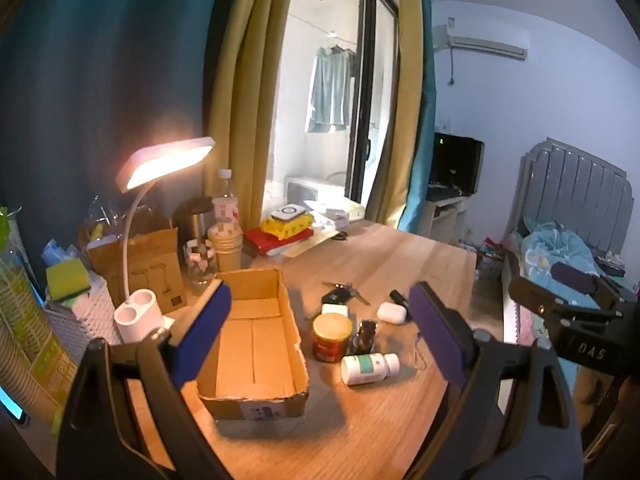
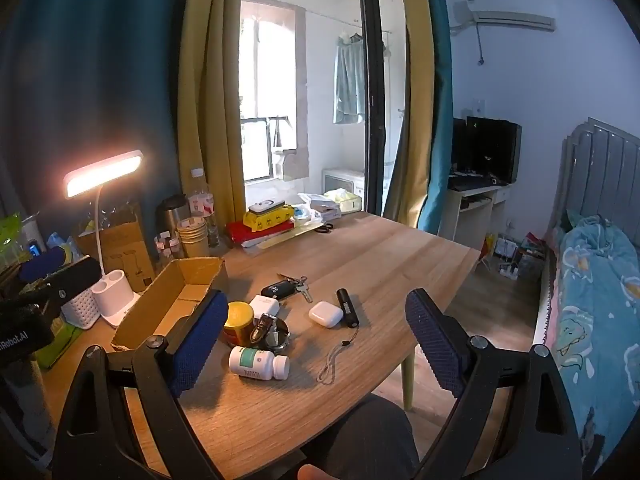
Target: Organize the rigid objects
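- Both tools gape, holding nothing: left gripper, right gripper.
- I judge the pill bottle, on its side at six o'clock of the yellow-lidded jar, may roll off the table if nudged.

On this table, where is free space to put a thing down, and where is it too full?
Free: inside the cardboard box, the near table edge before the white bottle, and the far wood between the keys and the scissors. Crowded: the cluster around the yellow-lidded jar, and the back-left by the lamp.
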{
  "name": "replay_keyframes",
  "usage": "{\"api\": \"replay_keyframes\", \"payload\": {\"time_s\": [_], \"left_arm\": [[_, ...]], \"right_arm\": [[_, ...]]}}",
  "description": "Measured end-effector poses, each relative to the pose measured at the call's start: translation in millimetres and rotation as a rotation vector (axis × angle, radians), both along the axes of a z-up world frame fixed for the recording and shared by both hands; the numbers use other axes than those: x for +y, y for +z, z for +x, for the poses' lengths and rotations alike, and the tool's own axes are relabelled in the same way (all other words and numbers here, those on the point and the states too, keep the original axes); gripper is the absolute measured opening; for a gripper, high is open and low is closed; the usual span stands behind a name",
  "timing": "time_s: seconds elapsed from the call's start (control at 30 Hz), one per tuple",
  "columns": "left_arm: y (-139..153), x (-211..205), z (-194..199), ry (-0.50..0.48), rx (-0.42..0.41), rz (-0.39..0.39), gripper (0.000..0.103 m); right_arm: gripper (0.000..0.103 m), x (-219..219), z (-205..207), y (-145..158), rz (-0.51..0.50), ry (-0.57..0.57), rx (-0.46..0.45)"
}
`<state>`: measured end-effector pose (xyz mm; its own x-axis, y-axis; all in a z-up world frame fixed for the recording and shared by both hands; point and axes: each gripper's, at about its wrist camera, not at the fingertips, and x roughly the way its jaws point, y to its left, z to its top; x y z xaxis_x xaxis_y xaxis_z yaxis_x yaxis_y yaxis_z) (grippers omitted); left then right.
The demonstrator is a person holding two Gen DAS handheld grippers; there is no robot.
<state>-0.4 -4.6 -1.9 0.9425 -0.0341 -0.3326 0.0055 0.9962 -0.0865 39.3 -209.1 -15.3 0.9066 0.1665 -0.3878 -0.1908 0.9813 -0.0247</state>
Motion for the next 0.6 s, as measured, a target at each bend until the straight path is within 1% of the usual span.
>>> {"api": "replay_keyframes", "payload": {"time_s": [0.37,0.6], "left_arm": [[-1.5,-3.0,2.8,-0.005,0.015,0.004,0.091],[-3.7,-2.4,0.6,0.002,0.011,-0.001,0.091]], "right_arm": [[0.092,5.6,-0.2,0.0,0.007,0.0,-0.009],[0.092,4.4,0.3,-0.4,0.007,0.002,-0.01]]}}
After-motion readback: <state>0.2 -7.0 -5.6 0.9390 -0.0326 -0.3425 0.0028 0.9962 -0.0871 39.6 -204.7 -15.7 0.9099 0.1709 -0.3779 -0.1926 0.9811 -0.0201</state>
